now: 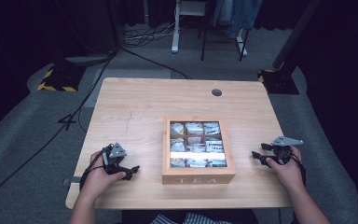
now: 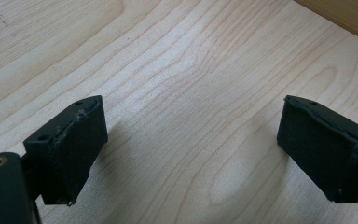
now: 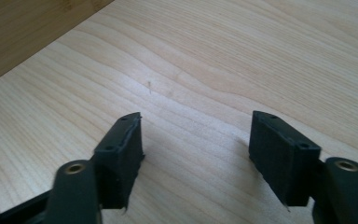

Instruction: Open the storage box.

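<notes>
Pale wood grain under both pairs of black jaws, nothing between either pair. Left hand [image 1: 100, 175] resting low on the table [image 1: 135, 100] near its front left corner, forearm coming in from the bottom edge, wrist turned so the left gripper [image 1: 129, 170] points right, toward the tea box [image 1: 198, 173]. Jaws spread wide in the left gripper view, pads [image 2: 77, 147] bare, hovering just above the tabletop with shadows under them; a strip of darker wood of the box at the upper right corner there. Right hand [image 1: 286, 170] mirrored at the table's right side, forearm angled in from the lower right, right gripper [image 1: 257, 156] aimed left at the box. Jaws parted too, grasping nothing. Box sitting closed in the middle of the table, towards the front edge, glass lid showing nine compartments of tea bags [image 1: 196, 143], well apart from both grippers.
</notes>
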Motion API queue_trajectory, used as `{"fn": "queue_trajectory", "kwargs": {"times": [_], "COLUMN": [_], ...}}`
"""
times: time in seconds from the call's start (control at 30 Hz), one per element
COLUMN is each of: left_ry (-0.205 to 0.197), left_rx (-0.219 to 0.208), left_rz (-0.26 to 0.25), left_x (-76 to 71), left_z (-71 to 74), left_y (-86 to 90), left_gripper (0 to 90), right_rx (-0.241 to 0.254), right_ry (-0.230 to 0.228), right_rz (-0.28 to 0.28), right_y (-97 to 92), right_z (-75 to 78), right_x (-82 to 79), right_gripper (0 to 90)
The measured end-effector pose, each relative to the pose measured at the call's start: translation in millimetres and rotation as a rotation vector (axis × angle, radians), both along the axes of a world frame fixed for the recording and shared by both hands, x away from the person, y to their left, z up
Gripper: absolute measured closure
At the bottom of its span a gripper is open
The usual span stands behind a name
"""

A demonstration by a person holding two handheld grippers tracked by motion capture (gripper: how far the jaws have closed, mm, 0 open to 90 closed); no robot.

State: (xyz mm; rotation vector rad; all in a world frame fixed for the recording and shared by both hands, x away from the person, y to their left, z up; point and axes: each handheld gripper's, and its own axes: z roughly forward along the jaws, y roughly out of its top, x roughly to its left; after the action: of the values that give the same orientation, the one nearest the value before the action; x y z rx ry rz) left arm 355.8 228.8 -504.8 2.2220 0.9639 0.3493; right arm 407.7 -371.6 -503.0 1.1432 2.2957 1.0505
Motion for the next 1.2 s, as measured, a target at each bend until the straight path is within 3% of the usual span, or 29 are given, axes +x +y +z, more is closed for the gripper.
{"fn": "queue_trajectory", "kwargs": {"times": [0.37, 0.53, 0.97, 1.2], "left_ry": [-0.006, 0.029, 0.001, -0.034], "left_rx": [-0.014, 0.024, -0.031, -0.088], "left_rz": [0.015, 0.040, 0.054, 0.046], "left_x": [-0.9, -0.6, -4.9, -10.4], "left_z": [1.0, 8.8, 34.3, 50.0], "left_y": [4.5, 5.8, 4.6, 1.7], "left_gripper": [16.8, 25.0, 27.3, 28.0], "right_rx": [-0.006, -0.005, -0.005, -0.004], "right_ry": [0.000, 0.000, 0.002, 0.002], "right_rz": [-0.005, -0.005, 0.003, 0.003], "right_y": [1.5, 1.5, 1.6, 1.6], "right_z": [-0.2, -0.2, -0.2, -0.2], "right_x": [-0.7, -0.7, -0.7, -0.7], "right_gripper": [32.9, 32.9, 32.0, 31.9]}}
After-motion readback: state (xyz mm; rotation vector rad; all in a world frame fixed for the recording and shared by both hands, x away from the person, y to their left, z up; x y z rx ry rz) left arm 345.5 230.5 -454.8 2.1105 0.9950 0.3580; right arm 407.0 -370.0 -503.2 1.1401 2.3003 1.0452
